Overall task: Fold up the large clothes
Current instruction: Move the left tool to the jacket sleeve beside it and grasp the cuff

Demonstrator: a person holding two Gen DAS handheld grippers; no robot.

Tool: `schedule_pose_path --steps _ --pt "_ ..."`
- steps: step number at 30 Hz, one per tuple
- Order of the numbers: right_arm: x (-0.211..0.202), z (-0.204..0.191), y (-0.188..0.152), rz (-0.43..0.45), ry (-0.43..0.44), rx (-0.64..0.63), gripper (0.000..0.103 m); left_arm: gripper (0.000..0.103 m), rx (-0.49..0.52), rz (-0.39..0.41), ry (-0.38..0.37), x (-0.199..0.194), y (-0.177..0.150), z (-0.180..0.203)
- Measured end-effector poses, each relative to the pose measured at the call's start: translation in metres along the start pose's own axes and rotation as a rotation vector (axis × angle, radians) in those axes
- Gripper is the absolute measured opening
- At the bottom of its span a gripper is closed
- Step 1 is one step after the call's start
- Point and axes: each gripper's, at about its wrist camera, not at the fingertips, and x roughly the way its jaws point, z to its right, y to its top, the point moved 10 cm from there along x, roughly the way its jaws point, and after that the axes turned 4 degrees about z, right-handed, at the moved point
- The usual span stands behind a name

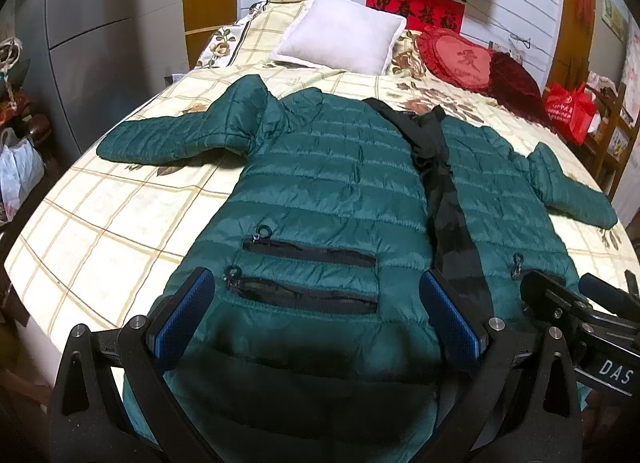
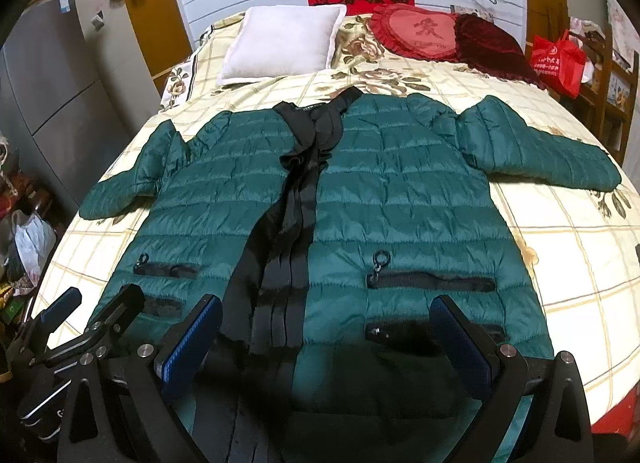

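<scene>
Folding not started: the green jacket [image 2: 400, 199] lies flat on the bed [image 2: 560, 263], sleeves out, front open. Your left claw [image 1: 316, 319] and right claw [image 2: 326, 337] hover over its hem, both apart and empty; every fold is left.

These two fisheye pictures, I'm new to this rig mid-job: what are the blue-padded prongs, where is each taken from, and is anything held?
Each picture comes from a camera on a hand-held gripper, looking forward between its two blue-padded fingers. The left hand-held gripper and the right hand-held gripper are both open and hold nothing. They hover over the hem of a green quilted jacket, spread front-up with sleeves out on a checked bedspread. At the bed's head lie a white pillow and a red heart cushion.
</scene>
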Motion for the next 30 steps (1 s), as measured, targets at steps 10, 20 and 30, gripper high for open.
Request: schedule_pose_path --steps 10,20,30 --pt "0.006 -0.005 0.019 -0.029 0.015 -0.008 0.103 0.102 -0.003 0.009 -0.004 0.004 0.022 -0.005" --pt "0.016 -0.011 0.077 0.001 0.044 -0.003 0.103 0.102 -0.035 0.019 0.061 0.018 0.056 -0.039" --pt "0.064 -0.016 0.119 -0.023 0.073 0.034 0.103 0.102 -0.080 -0.002 0.116 0.055 0.093 -0.097"
